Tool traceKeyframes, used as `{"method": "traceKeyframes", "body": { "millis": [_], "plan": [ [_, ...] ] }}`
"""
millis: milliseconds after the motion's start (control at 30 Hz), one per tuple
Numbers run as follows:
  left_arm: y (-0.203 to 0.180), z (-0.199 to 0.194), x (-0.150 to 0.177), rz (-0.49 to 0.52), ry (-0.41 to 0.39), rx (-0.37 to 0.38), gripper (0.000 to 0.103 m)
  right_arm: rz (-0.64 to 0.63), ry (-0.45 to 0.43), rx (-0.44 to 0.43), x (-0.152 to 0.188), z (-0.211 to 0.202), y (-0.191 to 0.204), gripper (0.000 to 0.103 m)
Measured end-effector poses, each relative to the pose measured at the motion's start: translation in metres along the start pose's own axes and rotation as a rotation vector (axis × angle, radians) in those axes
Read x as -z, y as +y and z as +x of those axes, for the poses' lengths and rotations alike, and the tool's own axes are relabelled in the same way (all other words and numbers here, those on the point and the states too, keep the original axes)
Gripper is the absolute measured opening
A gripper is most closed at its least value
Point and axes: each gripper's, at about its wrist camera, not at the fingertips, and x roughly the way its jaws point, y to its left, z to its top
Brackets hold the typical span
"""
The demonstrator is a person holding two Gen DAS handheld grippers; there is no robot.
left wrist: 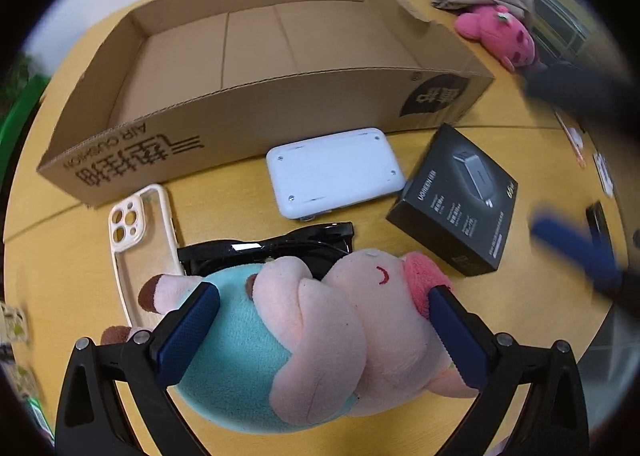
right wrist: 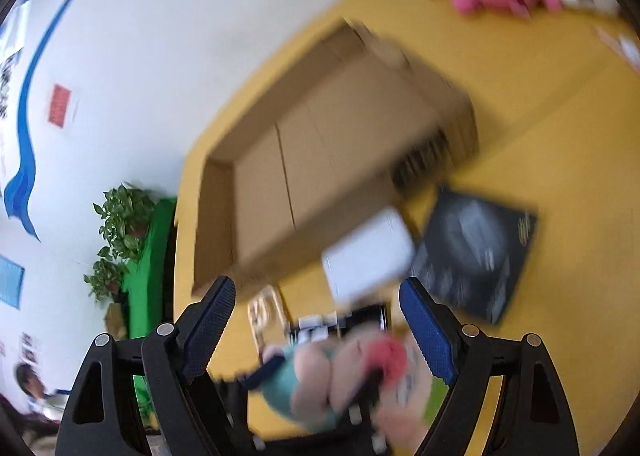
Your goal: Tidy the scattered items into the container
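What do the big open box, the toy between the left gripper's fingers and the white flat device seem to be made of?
Box: brown corrugated cardboard, matte; the rim shows fluting and one corner is torn. Toy: soft plush fabric, fuzzy pink and teal pile, with a stitched red mouth. White device: probably hard plastic, smooth with a slight sheen, with small screws at the corners.

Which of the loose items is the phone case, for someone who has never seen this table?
Start at the long open cardboard box on the yellow table. In front of its printed left end lies a cream, clear-backed phone case, beside black sunglasses. It alone has three round camera cut-outs in one corner.
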Motion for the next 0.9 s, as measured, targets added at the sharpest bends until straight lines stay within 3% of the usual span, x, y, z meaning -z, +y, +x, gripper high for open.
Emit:
{"method": "traceKeyframes", "body": {
  "millis": [133, 200, 300, 400, 600, 700, 800, 833, 900],
  "plan": [
    [0.004, 0.003, -0.003, -0.035, -0.001, 0.001, 0.103, -0.001, -0.012, -0.015, 0.024, -0.007, -0.005, 0.089],
    [0.004, 0.004, -0.003, -0.062, -0.023, -0.017, 0.103, 0.019, -0.089, -0.042, 0.032, -0.010, -0.007, 0.089],
    [0.002, 0.005, 0.003, -0.082, -0.057, -0.052, 0.103, 0.146, -0.189, -0.111, 0.038, -0.006, -0.019, 0.090],
    [-0.003, 0.007, 0.009, -0.043, -0.121, -0.076, 0.103, 0.248, -0.295, -0.167, 0.047, 0.002, -0.027, 0.094],
    [-0.008, 0.011, 0.006, -0.018, -0.108, -0.098, 0.103, 0.484, -0.274, -0.251, 0.053, 0.017, -0.055, 0.098],
    [-0.003, 0.017, 0.003, -0.066, -0.113, -0.042, 0.103, 0.468, -0.274, -0.248, 0.045, 0.016, -0.053, 0.099],
    [0.011, 0.030, -0.004, -0.134, -0.040, 0.060, 0.103, 0.441, -0.252, -0.245, 0.037, 0.021, -0.052, 0.100],
    [0.019, 0.038, -0.008, -0.165, 0.018, 0.116, 0.103, 0.461, -0.245, -0.254, 0.037, 0.024, -0.055, 0.100],
    [0.039, 0.064, -0.012, -0.285, 0.211, 0.257, 0.103, 0.513, -0.225, -0.272, 0.036, 0.031, -0.058, 0.101]
  ]
}}
